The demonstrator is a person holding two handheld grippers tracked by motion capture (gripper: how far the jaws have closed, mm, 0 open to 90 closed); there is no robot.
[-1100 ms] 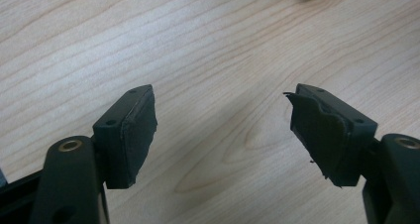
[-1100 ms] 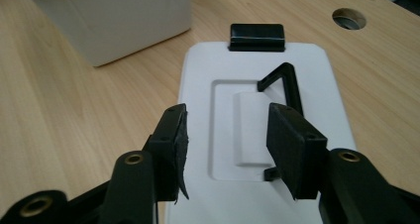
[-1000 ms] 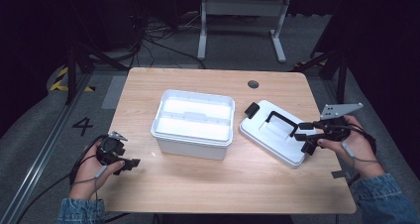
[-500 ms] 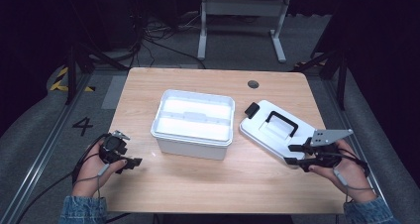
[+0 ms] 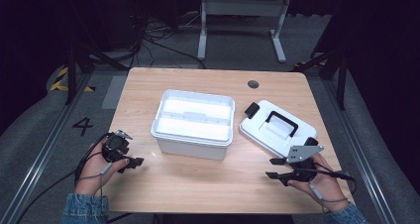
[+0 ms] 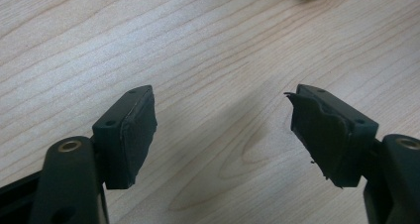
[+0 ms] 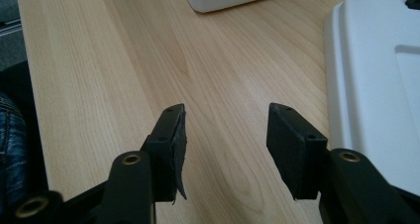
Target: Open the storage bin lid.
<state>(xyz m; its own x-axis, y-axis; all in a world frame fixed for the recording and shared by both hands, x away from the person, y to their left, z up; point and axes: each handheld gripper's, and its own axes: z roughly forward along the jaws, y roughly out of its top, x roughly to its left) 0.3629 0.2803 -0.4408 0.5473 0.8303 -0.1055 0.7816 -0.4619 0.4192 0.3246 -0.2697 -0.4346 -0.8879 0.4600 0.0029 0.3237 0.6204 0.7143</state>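
Both grippers empty with jaws spread over bare wooden table [image 5: 198, 184]: left gripper [image 5: 134, 161] near front-left edge, right gripper [image 5: 276, 168] just beside detached white lid [image 5: 277, 127], which lies right of open white box [image 5: 194, 122].

Blue denim sleeves [image 5: 81, 210] are worn on both forearms. Each black gripper is fitted with screwed-on, dark padded fingers [image 6: 132, 135], the padding frayed at its edges. A grey three-cornered plate [image 5: 303, 151] is carried on the right gripper [image 5: 275, 168], and a black cable [image 5: 47, 194] is trailed from the left gripper [image 5: 132, 162].
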